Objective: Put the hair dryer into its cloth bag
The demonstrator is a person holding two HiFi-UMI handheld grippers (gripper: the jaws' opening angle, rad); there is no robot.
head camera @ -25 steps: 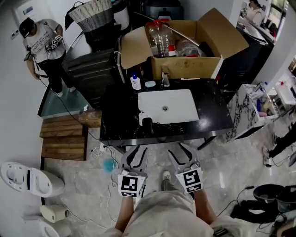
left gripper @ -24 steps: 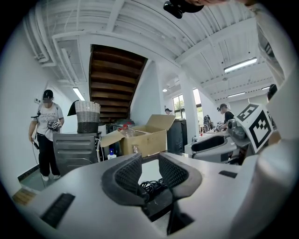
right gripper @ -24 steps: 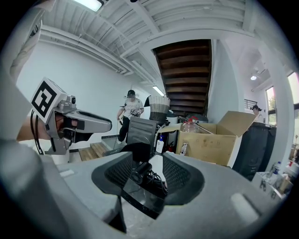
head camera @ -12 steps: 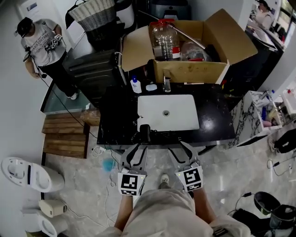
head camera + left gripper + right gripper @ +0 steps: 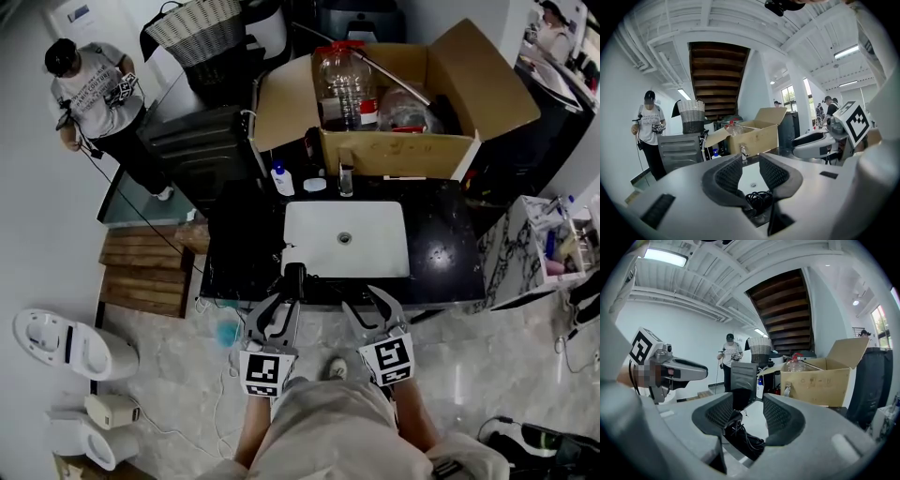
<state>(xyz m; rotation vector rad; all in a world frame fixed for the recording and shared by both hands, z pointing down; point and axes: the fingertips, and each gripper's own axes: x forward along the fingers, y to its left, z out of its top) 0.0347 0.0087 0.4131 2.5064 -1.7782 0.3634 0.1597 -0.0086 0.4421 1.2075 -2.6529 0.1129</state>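
Hazard: the black hair dryer (image 5: pixel 296 277) with its coiled black cord (image 5: pixel 749 442) lies at the front edge of the glossy black countertop (image 5: pixel 431 253), in front of the white rectangular sink basin (image 5: pixel 375 239). A jaw that nudges the body instead of straddling it can push it off the edge. The loose cord can snag a jaw or drag behind a lift. Black on black makes the outline hard to judge. No cloth bag can be identified in any view.

Position: the left gripper (image 5: pixel 278 305) and the right gripper (image 5: pixel 367 305) both have jaws apart and empty. The dryer lies just beyond the left gripper's tips and up-left of the right gripper. In each gripper view it appears low in the gap, with no pad touching it
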